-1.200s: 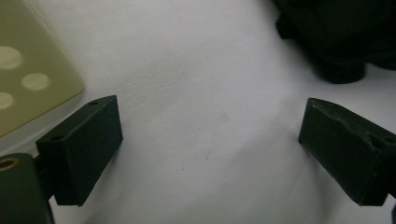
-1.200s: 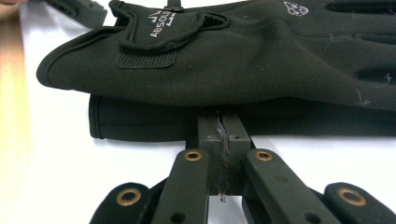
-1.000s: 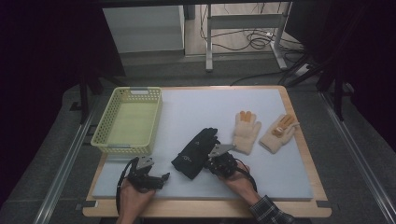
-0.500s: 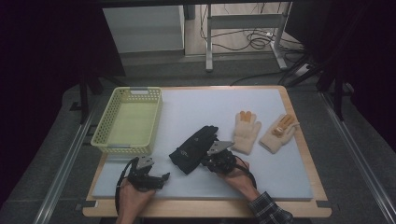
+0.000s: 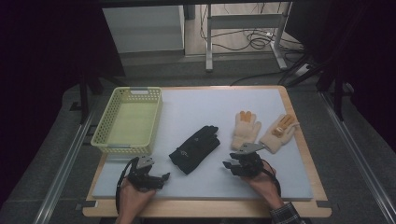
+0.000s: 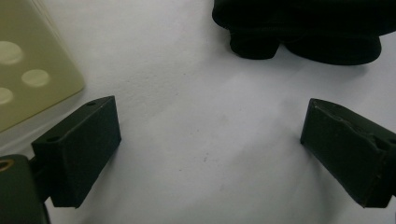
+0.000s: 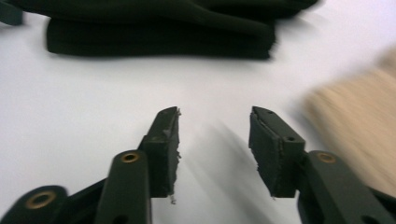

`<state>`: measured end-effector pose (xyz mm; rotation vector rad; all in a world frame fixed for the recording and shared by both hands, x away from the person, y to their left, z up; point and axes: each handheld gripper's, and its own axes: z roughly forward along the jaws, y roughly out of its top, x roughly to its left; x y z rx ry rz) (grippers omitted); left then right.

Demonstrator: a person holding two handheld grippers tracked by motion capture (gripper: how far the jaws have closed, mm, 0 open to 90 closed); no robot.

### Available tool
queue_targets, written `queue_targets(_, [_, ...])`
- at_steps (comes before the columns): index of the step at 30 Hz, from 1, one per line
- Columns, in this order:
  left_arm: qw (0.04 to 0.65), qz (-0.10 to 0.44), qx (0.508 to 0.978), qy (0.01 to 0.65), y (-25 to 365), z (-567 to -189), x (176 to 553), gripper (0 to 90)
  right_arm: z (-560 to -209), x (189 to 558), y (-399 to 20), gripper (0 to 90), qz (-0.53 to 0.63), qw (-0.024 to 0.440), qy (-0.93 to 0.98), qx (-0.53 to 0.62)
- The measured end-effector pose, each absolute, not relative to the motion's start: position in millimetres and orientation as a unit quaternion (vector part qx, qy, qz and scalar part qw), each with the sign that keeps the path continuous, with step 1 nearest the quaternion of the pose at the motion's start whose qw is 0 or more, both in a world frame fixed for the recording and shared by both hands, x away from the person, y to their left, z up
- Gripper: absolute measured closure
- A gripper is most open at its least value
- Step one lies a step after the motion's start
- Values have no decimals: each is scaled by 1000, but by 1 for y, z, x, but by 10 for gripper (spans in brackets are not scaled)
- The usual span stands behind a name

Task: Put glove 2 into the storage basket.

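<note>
While both claws rest low on the white mat, the count stands as follows.

Left gripper [image 5: 159, 177]: one, jaws spread wide with bare mat between them and nothing held; seen likewise in its own view [image 6: 210, 154].

Right gripper [image 5: 229, 164]: one, jaws parted by a narrower gap and empty, as its own view [image 7: 214, 149] confirms.

Black glove [image 5: 194, 148]: one, lying flat between the two claws and a little beyond them, touching neither; it sits ahead of the left claw's jaws [image 6: 308, 28] and ahead of the right claw's jaws [image 7: 159, 23].

Tan gloves: two, one [image 5: 246, 128] just beyond the right claw, the other [image 5: 279, 133] beyond it and further out to its right.

Yellow basket [image 5: 103, 139]: one, beyond the left claw, its perforated wall [image 6: 28, 79] close beside that claw's left jaw.

White mat [image 5: 196, 107]: one, on the wooden table [image 5: 299, 121].
</note>
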<state>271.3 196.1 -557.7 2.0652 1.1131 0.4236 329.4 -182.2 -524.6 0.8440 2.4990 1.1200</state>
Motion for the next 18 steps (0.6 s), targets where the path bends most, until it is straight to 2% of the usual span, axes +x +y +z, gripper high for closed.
queue_targets(1, [370, 165, 805, 434, 196, -558, 271, 48, -524, 329, -191, 467, 384, 146, 861, 301])
queue_targets(11, [369, 165, 806, 433, 196, -557, 271, 50, -525, 330, -231, 329, 366, 173, 850, 337])
queue_targets(18, [360, 158, 812, 431, 196, -554, 273, 49, -530, 335, -244, 245, 362, 170, 844, 358])
